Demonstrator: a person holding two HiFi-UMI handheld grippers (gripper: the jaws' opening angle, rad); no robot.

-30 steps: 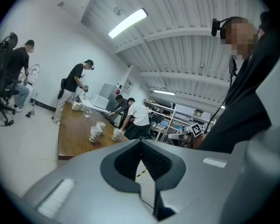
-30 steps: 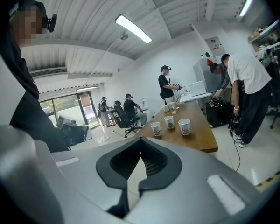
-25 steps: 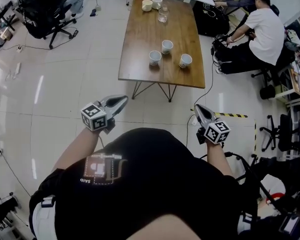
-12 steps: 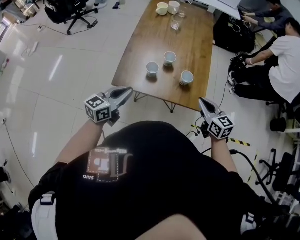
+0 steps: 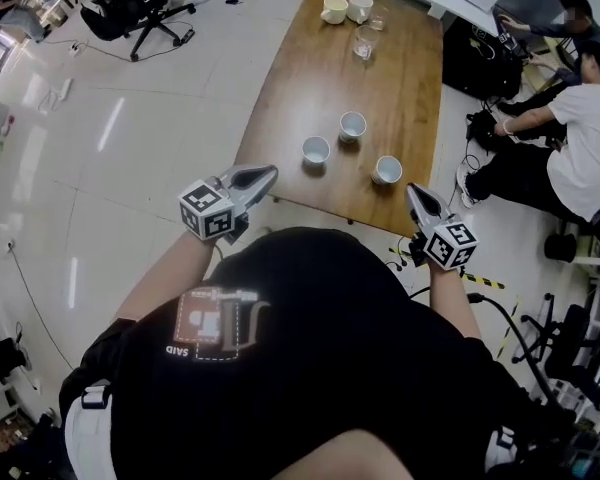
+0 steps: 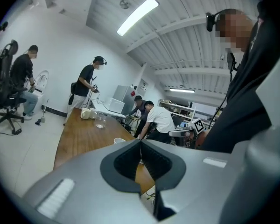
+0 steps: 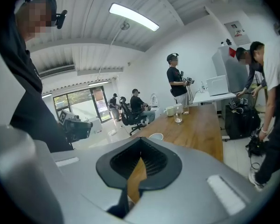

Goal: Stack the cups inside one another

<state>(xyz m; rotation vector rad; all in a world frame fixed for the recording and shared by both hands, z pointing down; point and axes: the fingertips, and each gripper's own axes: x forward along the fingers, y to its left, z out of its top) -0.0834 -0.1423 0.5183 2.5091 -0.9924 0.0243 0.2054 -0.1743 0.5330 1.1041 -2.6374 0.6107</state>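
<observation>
1. Logged left gripper [image 5: 268, 174] with jaws pressed together and nothing between them. Same for right gripper [image 5: 413, 190]: jaws together, empty.
2. Both held level in front of the body, short of the worktop [image 5: 320, 78]. Probably kept shut because no cup is within reach yet. Opening needed before any grasp.
3. Found three task cups on the near part of the worktop, all upright, mouths up, none nested.
   - Left cup [image 5: 316, 150]: ahead of the left jaws, a little to their right.
   - Right cup [image 5: 386, 170]: near, ahead of the right jaws, slightly to their left.
   - Middle cup [image 5: 352, 125]: beyond both, between the two pairs of jaws.
4. Standing apart with clear gaps, so each can likely be taken by the rim without touching a neighbour. Judged: stacking not begun.
5. Near worktop edge lies between both jaws and the cups. Right cup sits closer to that edge and to the right-hand edge than the other two, so worth a careful grip to avoid a nudge off the side.
6. Bare wood beyond the cups, well clear of the two mugs [image 5: 333, 9] and glass [image 5: 364, 43] at the far end.
7. Open floor [image 5: 130, 168] left of the left jaws. Tighter right of the right jaws, with a seated person [image 5: 580, 158] close by.
</observation>
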